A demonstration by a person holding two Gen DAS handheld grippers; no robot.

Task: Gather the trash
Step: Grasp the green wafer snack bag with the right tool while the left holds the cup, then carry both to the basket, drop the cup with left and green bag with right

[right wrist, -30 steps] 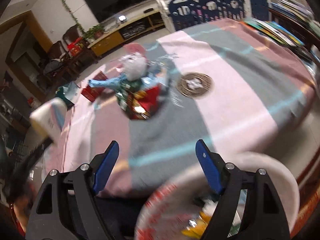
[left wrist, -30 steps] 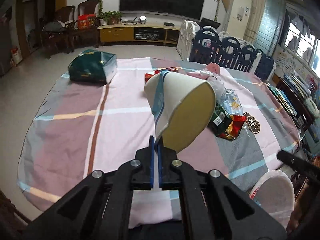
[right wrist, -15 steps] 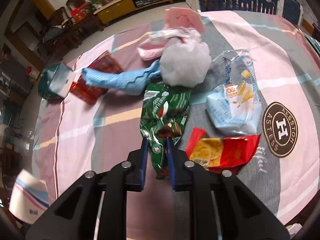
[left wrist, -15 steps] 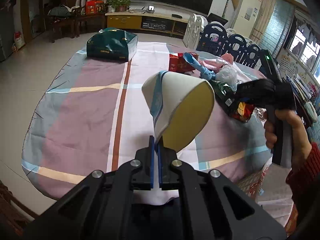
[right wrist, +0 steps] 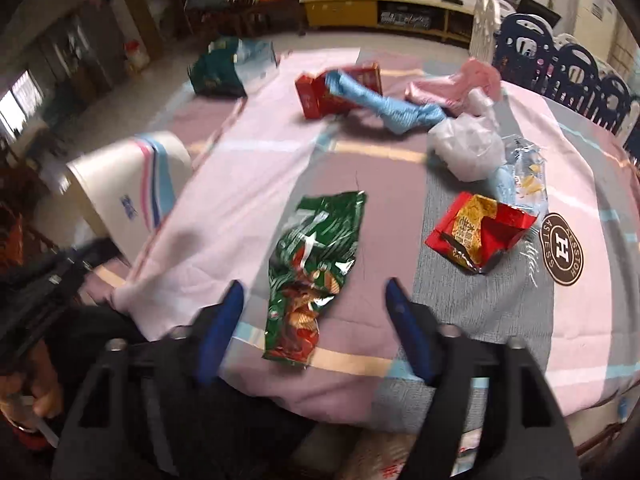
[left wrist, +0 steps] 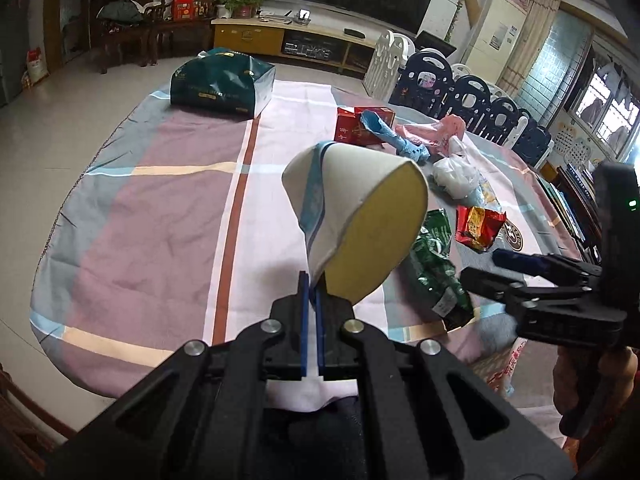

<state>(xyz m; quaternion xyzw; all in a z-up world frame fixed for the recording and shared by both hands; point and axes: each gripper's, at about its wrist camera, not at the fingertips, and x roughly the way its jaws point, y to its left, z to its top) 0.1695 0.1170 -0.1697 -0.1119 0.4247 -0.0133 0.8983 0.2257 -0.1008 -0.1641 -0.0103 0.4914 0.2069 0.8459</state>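
**Trash scattered on the striped tablecloth, paper cup pinched in the left gripper**

Trash lies across the checked pink, mauve and grey tablecloth (right wrist: pixel 256 168). A crinkled green foil snack bag (right wrist: pixel 316 276) lies flat near the cloth's front edge, between the widely spread blue fingers of the right gripper (right wrist: pixel 314 300), which holds nothing. Right of the bag sits a torn, glossy red wrapper (right wrist: pixel 476 236); beyond it a clear crumpled plastic bag (right wrist: pixel 468 148), a twisted blue wrapper (right wrist: pixel 384 106) draped over a red carton (right wrist: pixel 320 94), and soft pink plastic (right wrist: pixel 460 84). The left gripper (left wrist: pixel 311 296) has its fingers closed tight on the rim of a squashed white paper cup (left wrist: pixel 352 208) with blue stripes, held above the cloth, left of the green bag.
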